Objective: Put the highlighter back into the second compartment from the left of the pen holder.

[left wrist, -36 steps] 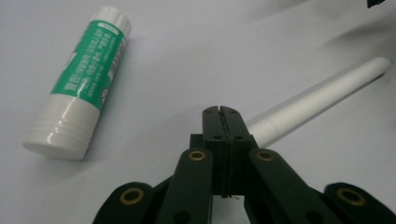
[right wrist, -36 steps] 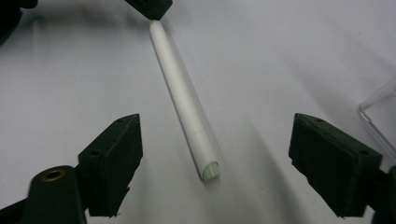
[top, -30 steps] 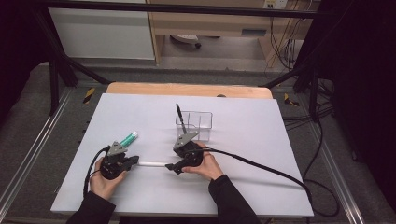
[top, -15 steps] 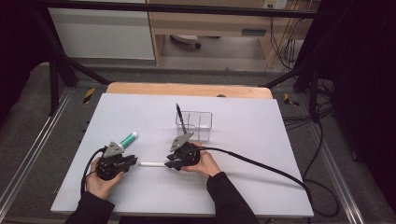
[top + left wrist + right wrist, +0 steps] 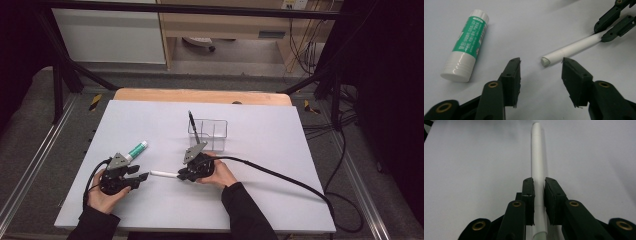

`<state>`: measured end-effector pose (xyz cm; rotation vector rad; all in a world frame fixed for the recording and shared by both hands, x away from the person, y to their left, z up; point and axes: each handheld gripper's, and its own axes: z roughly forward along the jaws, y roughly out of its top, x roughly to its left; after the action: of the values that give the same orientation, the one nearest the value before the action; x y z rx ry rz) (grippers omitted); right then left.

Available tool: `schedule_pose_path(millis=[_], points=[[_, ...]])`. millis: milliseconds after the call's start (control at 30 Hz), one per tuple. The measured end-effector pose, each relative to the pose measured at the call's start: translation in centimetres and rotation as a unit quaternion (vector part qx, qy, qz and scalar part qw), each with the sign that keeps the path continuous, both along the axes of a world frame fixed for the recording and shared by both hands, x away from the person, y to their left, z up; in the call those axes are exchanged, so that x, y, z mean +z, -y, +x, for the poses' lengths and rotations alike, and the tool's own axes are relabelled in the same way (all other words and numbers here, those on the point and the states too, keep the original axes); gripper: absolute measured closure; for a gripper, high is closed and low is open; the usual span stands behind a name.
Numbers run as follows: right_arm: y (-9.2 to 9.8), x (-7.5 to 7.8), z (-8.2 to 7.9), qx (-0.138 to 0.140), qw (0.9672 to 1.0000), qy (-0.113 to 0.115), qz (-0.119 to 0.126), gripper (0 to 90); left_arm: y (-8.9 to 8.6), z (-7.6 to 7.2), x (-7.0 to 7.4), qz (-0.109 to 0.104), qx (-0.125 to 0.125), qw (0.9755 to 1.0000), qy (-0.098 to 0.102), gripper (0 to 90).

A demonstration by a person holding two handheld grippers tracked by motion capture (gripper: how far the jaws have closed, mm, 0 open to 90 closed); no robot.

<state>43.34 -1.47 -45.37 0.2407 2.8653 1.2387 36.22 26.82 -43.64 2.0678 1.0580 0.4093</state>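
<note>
On the white table (image 5: 280,165), our right tongs (image 5: 539,186) have just closed on a white pen (image 5: 537,157); it points lengthwise toward our just-opened, empty left tongs (image 5: 541,71).

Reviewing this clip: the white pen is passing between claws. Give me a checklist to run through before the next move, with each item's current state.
1. Right claw clamped on white pen: ok, pads press both sides; jaws have just been closing.
2. Left claw released: ok, jaws have just been opening, pen tip clear of pads.
3. Grip point balanced: not ok, grip near one end.
4. Glue stick out of the way: ok, lying apart.
5. Clear bin upright with room: ok, one black pen inside.
6. Pen cap tight: cannot tell.
</note>
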Motion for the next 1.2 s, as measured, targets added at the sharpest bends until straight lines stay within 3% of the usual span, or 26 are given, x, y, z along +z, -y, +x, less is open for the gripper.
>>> schedule_pose_path(millis=[300, 500, 733, 933, 1200], points=[[0.2, 0.5, -0.1, 0.004, 1.0000, -0.003, -0.001, 79.2, -0.3, -0.3, 0.2, -0.006, -0.011, 0.9999, -0.002, 31.2], [1.0, 2.2, -0.3, 0.001, 1.0000, -0.009, 0.003, 79.3, 0.0, -0.6, 0.6, 0.000, -0.025, 0.9997, 0.008, 20.0], [3.2, 4.5, -0.9, -0.017, 0.9998, -0.006, -0.006, 79.2, 1.2, -0.9, 0.7, 0.018, -0.055, 0.9982, 0.016, 12.1], [5.6, 5.6, -1.7, -0.032, 0.9994, -0.005, -0.012, 79.2, 2.9, -1.2, 1.0, 0.035, -0.089, 0.9952, 0.022, 9.7], [8.7, 6.4, -3.0, -0.041, 0.9990, -0.001, -0.021, 79.2, 6.0, -1.6, 1.4, 0.059, -0.140, 0.9879, 0.031, 7.8]])
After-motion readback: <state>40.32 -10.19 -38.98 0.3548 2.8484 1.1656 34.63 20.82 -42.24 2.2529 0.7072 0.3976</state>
